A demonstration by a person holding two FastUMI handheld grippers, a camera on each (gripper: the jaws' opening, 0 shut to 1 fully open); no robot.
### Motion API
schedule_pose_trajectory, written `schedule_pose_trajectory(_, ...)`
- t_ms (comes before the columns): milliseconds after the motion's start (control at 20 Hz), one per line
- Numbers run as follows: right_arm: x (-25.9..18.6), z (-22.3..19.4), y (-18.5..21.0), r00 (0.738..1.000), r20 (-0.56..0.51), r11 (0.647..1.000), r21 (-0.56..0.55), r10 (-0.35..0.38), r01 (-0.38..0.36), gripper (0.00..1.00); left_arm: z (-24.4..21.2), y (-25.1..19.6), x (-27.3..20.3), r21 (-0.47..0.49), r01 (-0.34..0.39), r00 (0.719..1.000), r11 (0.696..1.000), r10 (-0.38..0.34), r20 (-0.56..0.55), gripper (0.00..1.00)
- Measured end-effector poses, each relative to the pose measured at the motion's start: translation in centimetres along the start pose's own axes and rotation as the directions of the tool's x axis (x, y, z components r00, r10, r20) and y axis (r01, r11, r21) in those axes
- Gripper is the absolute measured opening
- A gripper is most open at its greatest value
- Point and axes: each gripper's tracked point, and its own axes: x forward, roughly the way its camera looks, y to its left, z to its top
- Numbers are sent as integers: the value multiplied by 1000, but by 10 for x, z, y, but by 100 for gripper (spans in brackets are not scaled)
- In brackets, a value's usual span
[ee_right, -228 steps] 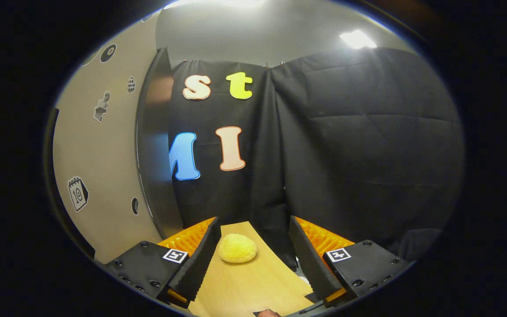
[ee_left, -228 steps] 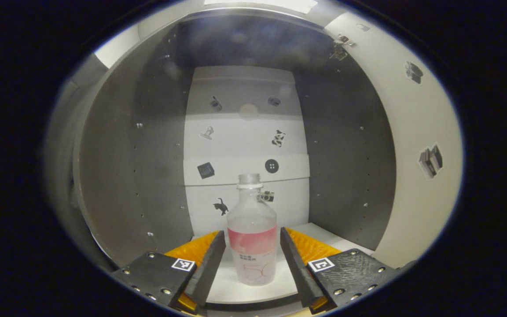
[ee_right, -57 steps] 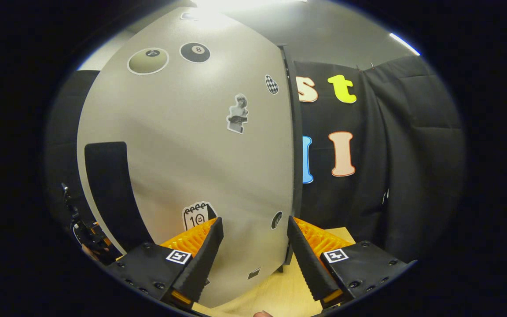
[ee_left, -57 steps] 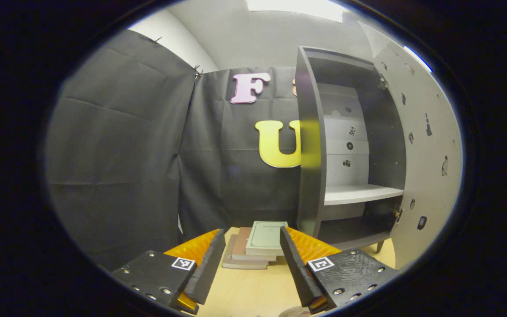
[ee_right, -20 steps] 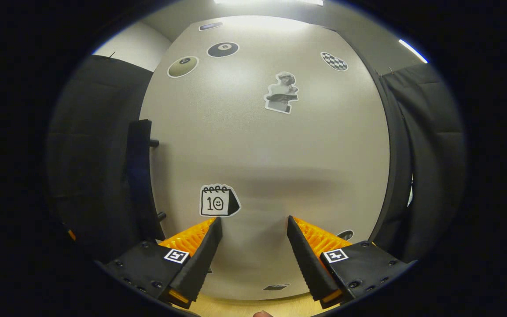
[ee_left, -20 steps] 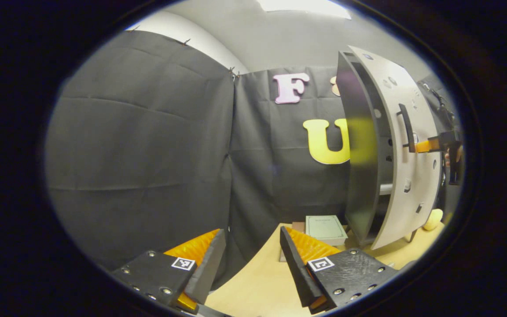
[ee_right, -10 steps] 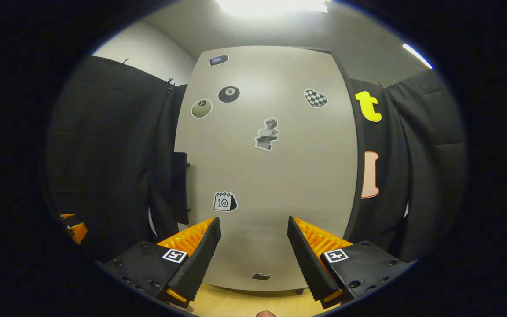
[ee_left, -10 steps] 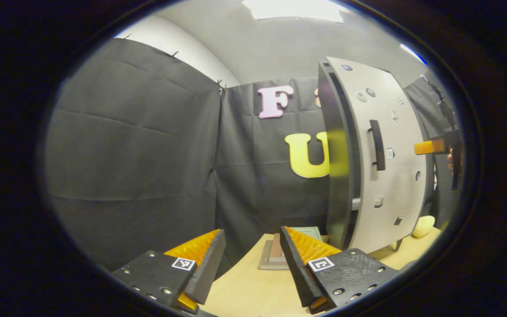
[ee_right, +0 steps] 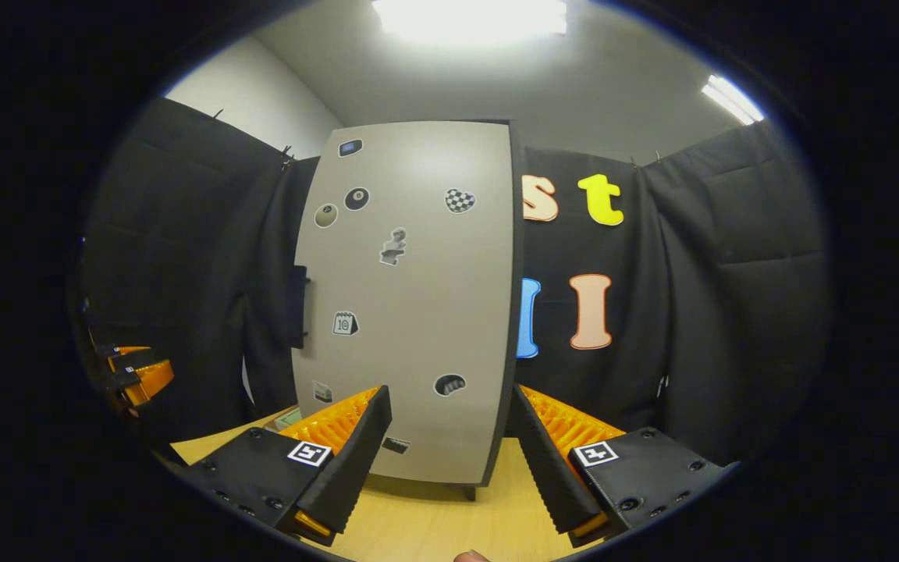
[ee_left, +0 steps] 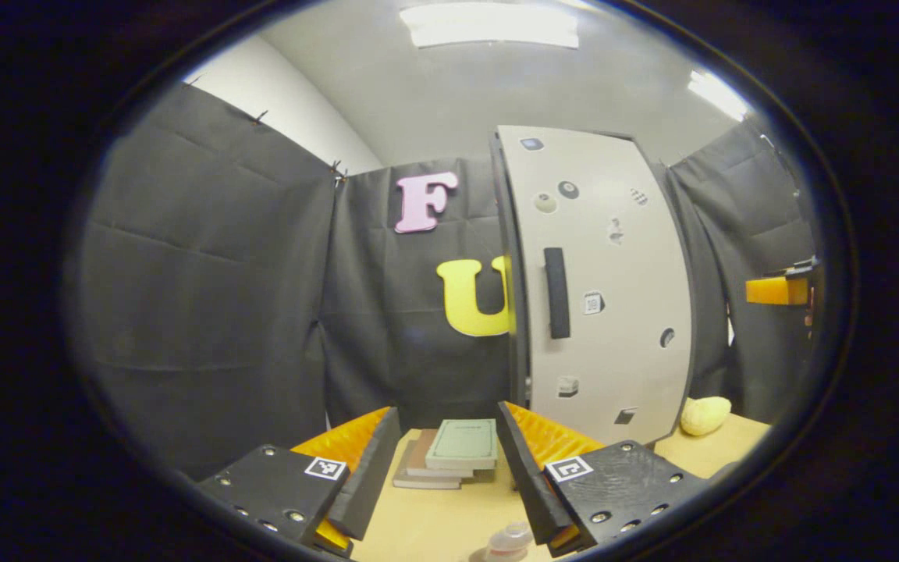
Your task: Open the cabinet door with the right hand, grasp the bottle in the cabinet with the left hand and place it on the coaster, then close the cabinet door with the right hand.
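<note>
Black cloth walls (ee_left: 207,297), wooden table (ee_right: 449,523), ceiling lights (ee_right: 469,16)

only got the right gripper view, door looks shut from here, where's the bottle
Observer: The bottle stands on the table, close under the open left gripper. Its base is cut off, so I cannot tell about the coaster.
Operator: anything else on the table
Observer: A stack of books lies left of the cabinet.
Operator: and on its other side
Observer: A yellow rounded thing sits by its right foot.
</note>
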Motion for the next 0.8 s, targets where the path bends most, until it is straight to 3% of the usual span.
schedule_pose_trajectory(350,-63,-26,-66,999,0,998,38,-45,45,94,18,-64,-34,14,50,999,999,-50,15,76)
schedule_pose_trajectory(650,-98,-35,-81,996,12,994,78,-84,82,97,16,-90,-53,15,108,994,994,-108,5,75)
schedule_pose_trajectory(700,-101,-35,-83,995,17,993,78,-95,94,96,16,-91,-53,17,115,993,993,-115,4,80)
schedule_pose_trajectory(800,-107,-35,-78,995,12,992,85,-97,95,94,16,-88,-53,23,121,993,992,-121,-2,78)
